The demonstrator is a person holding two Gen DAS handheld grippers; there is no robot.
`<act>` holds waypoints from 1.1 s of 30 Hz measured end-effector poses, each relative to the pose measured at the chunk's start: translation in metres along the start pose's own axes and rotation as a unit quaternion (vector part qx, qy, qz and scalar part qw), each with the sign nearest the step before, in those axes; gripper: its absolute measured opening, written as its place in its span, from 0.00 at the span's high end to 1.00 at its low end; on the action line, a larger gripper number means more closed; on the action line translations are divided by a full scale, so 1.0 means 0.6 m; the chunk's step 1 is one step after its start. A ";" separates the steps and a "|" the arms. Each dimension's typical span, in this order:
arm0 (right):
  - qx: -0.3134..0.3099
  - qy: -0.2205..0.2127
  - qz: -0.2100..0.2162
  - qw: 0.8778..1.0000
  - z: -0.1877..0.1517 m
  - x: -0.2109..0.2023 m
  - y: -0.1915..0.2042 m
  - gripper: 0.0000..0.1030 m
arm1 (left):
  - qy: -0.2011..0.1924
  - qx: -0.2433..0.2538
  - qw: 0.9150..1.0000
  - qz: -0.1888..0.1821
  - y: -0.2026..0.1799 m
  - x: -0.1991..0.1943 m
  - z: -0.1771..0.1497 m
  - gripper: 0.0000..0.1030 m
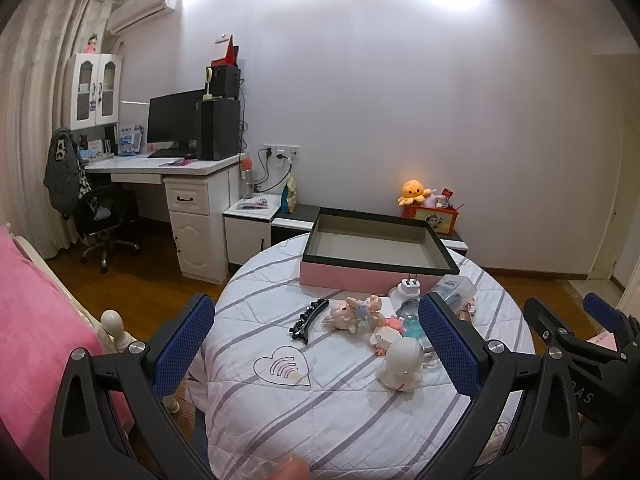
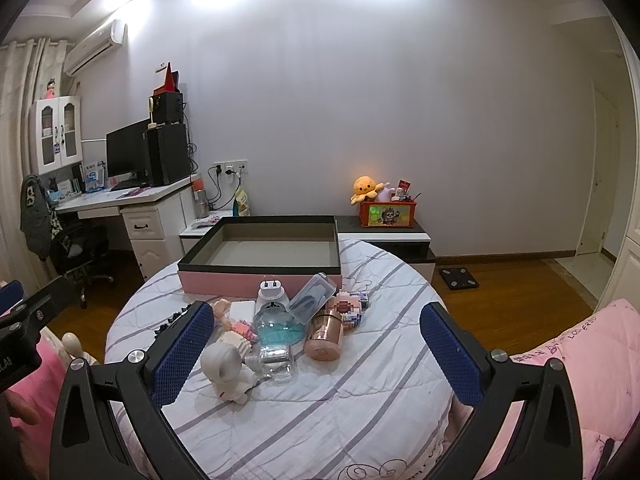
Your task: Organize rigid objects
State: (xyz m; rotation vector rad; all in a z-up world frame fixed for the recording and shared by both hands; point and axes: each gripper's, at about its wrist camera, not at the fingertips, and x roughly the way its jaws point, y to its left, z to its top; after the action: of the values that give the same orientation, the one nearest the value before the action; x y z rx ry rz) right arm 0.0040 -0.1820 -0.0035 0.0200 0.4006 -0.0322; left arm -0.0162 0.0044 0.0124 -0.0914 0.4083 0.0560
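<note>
A round table with a striped quilt point(image 1: 320, 400) point(image 2: 320, 408) holds a pile of small objects in front of an empty pink box with a black rim point(image 1: 376, 276) point(image 2: 224, 284). In the pile are a white astronaut figure point(image 1: 402, 366) point(image 2: 228, 372), a pig doll point(image 1: 352, 314), a black hair clip point(image 1: 308, 318), a white plug point(image 1: 408, 286) point(image 2: 271, 292), a blue-liquid bottle point(image 2: 276, 332), a copper jar point(image 2: 325, 336), a clear case point(image 2: 311, 298) and a pink block toy point(image 2: 350, 310). My left gripper point(image 1: 316, 344) is open and empty above the table. My right gripper point(image 2: 316, 344) is open and empty too.
A white desk with a monitor point(image 1: 176, 124) and a chair point(image 1: 100, 216) stand at the back left. A low cabinet behind the table carries a red tin point(image 2: 387, 213) and an orange plush point(image 2: 365, 188). Pink bedding point(image 1: 36, 320) point(image 2: 600, 360) lies on both sides. A scale point(image 2: 458, 278) lies on the floor.
</note>
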 end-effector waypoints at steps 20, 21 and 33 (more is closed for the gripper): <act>0.000 0.003 0.000 1.000 -0.002 0.001 0.003 0.00 | -0.005 0.011 1.000 0.014 -0.004 0.001 -0.003 0.00; 0.000 0.003 0.001 1.000 -0.002 0.000 0.004 0.00 | -0.005 0.011 1.000 0.014 -0.004 0.001 -0.003 0.00; 0.001 0.009 0.003 1.000 -0.007 0.007 0.003 0.00 | 0.000 0.010 1.000 0.014 0.002 0.004 -0.009 0.00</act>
State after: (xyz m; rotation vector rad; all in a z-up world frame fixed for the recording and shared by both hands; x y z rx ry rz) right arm 0.0062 -0.1804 -0.0089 0.0242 0.4185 -0.0274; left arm -0.0160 0.0049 0.0063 -0.0652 0.4105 0.0799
